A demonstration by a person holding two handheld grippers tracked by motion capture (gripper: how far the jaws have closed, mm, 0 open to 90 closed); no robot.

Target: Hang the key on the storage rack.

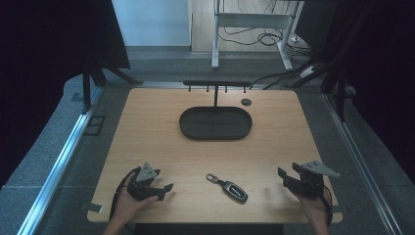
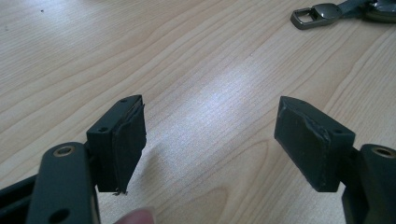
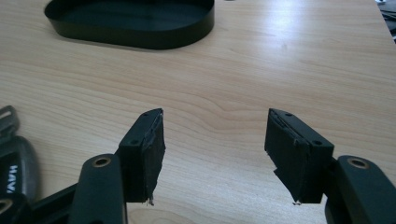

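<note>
A dark car key fob (image 1: pixel 234 190) with a metal loop (image 1: pixel 212 178) lies on the wooden table (image 1: pixel 147 127) near its front edge, between my two grippers. My left gripper (image 1: pixel 169 190) rests at the front left, open, with bare wood between its pads (image 2: pixel 126 140). The fob's loop (image 2: pixel 312 16) shows at the top right of the left gripper view. My right gripper (image 1: pixel 285 177) sits at the front right, open and holding nothing, pads (image 3: pixel 294 154) apart over bare wood. The fob (image 3: pixel 14 163) lies at the left edge of the right gripper view.
A black oval tray (image 1: pixel 215 123) stands at the table's middle back, with a thin black hook rack (image 1: pixel 216 84) rising behind it. A small round grommet (image 1: pixel 246 102) sits to the tray's right. The tray (image 3: pixel 135 23) lies far ahead in the right gripper view.
</note>
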